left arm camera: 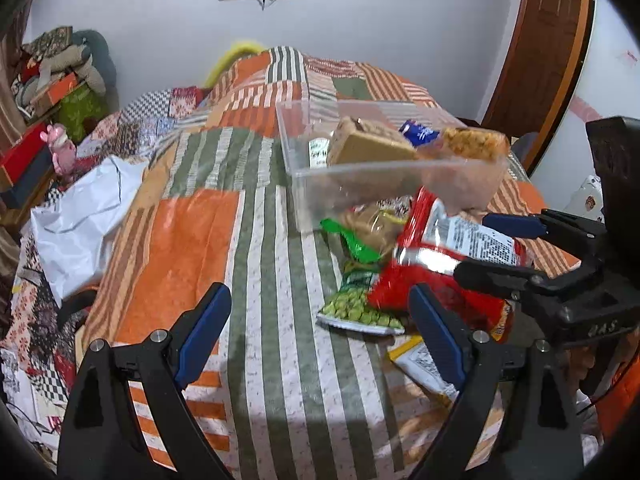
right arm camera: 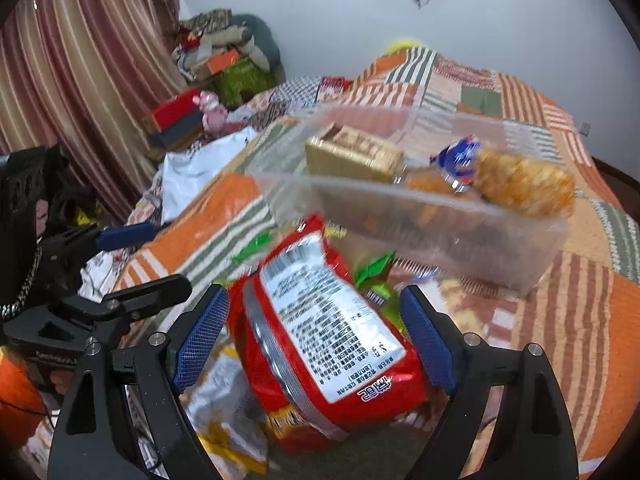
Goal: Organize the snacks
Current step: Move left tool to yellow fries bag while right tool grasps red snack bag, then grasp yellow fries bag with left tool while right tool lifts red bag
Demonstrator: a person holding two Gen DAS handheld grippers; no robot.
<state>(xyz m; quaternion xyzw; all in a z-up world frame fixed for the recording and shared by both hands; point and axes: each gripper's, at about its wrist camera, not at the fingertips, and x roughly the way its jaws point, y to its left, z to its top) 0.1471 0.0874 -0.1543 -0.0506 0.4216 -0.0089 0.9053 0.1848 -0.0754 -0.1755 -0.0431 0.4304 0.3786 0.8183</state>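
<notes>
- Over the patchwork bedspread [left arm camera: 192,240], the left gripper [left arm camera: 320,320] is hovering with fingers spread wide, nothing between the pads.
- Right gripper [right arm camera: 316,332] is reaching in from the right side of the left view, pointing leftward, its fingers straddling the red snack bag [right arm camera: 320,320]; pads look just beside the bag's sides, can't tell if they're pressing.
- Red snack bag is lying back-side up atop a snack pile, just in front of the clear plastic box [left arm camera: 320,188]; white label is showing dense small print, blurred, not readable.
- Clear plastic box is holding a tan packet [left arm camera: 368,144], a blue wrapper [left arm camera: 418,132] and an orange snack pack [left arm camera: 472,144].
- Left view alone is showing the green pea packet [left arm camera: 352,308] under the red bag.
- Right view alone is showing the striped curtain [right arm camera: 80,60].
</notes>
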